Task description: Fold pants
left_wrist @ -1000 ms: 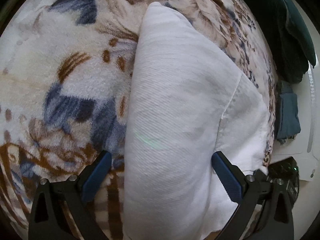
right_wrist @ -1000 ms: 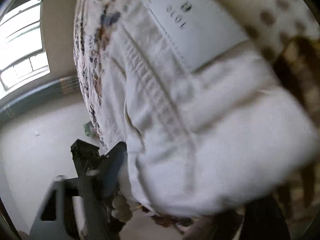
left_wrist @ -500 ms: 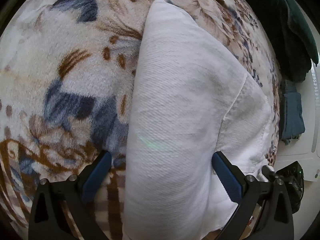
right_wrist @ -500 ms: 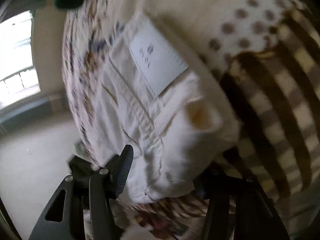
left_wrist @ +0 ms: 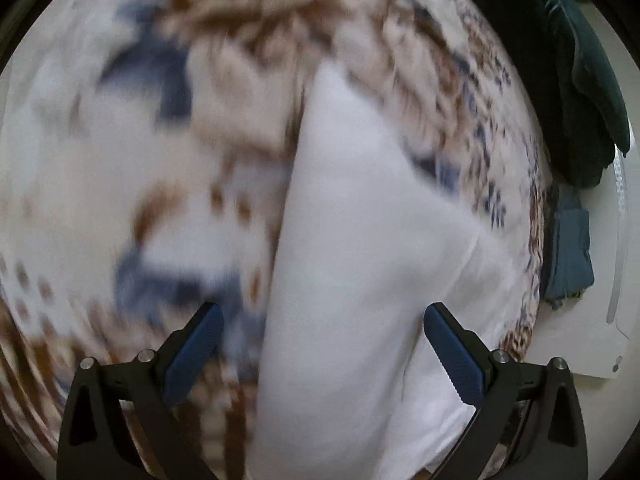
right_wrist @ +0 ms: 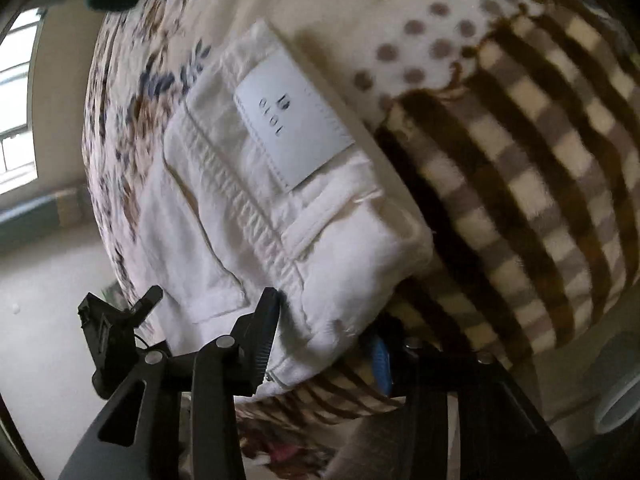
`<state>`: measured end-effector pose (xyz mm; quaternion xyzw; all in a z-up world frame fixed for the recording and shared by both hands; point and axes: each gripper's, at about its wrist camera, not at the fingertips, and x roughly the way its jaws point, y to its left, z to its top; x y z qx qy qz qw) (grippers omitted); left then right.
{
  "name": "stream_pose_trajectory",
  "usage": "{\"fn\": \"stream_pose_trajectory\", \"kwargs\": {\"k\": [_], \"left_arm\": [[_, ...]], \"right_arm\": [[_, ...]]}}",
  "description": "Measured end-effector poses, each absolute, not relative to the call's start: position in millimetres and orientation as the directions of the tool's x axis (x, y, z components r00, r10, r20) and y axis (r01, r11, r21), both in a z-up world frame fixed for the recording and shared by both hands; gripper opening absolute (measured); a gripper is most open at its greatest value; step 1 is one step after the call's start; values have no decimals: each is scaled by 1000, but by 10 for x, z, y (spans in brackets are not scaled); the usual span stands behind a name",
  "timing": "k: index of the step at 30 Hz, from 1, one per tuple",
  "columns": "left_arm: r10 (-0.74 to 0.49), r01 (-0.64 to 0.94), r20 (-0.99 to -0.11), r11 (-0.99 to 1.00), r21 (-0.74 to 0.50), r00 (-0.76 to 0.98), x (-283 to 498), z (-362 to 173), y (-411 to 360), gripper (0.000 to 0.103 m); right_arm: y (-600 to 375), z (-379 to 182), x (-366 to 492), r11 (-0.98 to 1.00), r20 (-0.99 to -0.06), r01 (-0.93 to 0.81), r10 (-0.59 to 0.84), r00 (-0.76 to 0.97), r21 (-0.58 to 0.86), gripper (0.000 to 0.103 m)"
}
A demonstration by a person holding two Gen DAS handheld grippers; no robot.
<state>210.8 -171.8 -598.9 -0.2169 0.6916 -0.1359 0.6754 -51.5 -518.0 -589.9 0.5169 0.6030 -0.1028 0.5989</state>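
Observation:
The white pants lie folded into a long strip on a floral fleece blanket; the left wrist view is blurred. My left gripper hovers over the near part of the strip, open wide, with one pad above the blanket and the other above the cloth. In the right wrist view the waistband end of the pants shows a grey label and a pocket. My right gripper straddles the near corner of that end. Its jaws are opening, with the corner between them.
A dark green garment and a blue-grey cloth lie past the blanket's right edge. The blanket turns to brown stripes beside the waistband. A black device sits at the bed's edge, with floor and a window beyond.
My left gripper has drawn back from the strip, which looks smaller, and that view has blurred. My right gripper has swung around the waistband end, and the label has moved nearer the middle of its view.

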Motion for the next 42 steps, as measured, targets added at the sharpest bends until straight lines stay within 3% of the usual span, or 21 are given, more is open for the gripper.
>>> {"fn": "stream_pose_trajectory", "kwargs": {"k": [2,6,8,9,10,12,16,21,22,23,24,28,34,35,37,42], "left_arm": [[-457,-100,-889,884,-457,20,2294,-5972,-1747,103],[-422,-95,-906,902,-421,3,2612,-6081,-1839,102],[-411,-56,-912,910,-411,23,2733,-6094,-1903,85],[-400,-40,-916,915,-401,35,2787,-6083,-1931,59],[-394,-35,-918,918,-395,40,2828,-6082,-1954,49],[-414,-72,-909,906,-416,43,2880,-6104,-1914,47],[-447,-116,-893,885,-450,54,2890,-6122,-1800,33],[-429,-71,-899,898,-435,84,2836,-6117,-1781,28],[-423,-76,-902,900,-430,89,2846,-6126,-1783,27],[-424,-103,-901,896,-432,96,2850,-6162,-1737,27],[-442,-137,-892,882,-451,91,2852,-6224,-1681,26],[-472,-223,-877,849,-479,87,2893,-6326,-1598,25],[-468,-192,-877,855,-481,110,2952,-6094,-1623,33],[-466,-185,-877,857,-480,114,2979,-6102,-1621,31],[-455,-195,-881,859,-473,133,3021,-6134,-1579,10],[-503,-299,-850,796,-527,158,3024,-6231,-1379,7]], "right_arm": [[-5219,-5751,-510,519,-899,770,407,159,371,66],[-5197,-5349,-306,663,-964,715,258,60,222,67],[-5077,-5105,-53,739,-985,653,158,71,165,67],[-5035,-5016,105,767,-988,622,124,97,157,69],[-5009,-4971,251,777,-986,607,118,118,166,71],[-5060,-5006,572,764,-980,614,138,142,197,72],[-5430,-5394,1046,641,-946,699,266,187,318,72],[-5730,-5903,1146,576,-923,752,368,110,319,71],[-5742,-5980,1151,555,-906,757,407,116,346,67],[-5736,-6010,1173,556,-901,750,416,121,358,47],[-5703,-5990,1192,580,-903,729,413,121,363,46],[-5550,-5954,1236,667,-935,675,341,101,316,45],[-5532,-5926,1337,714,-949,645,311,54,271,46],[-5531,-5917,1320,713,-947,644,316,58,278,46],[-5546,-5938,1300,703,-944,649,323,73,291,46],[-5490,-5933,1303,732,-953,622,293,80,277,47]]}}
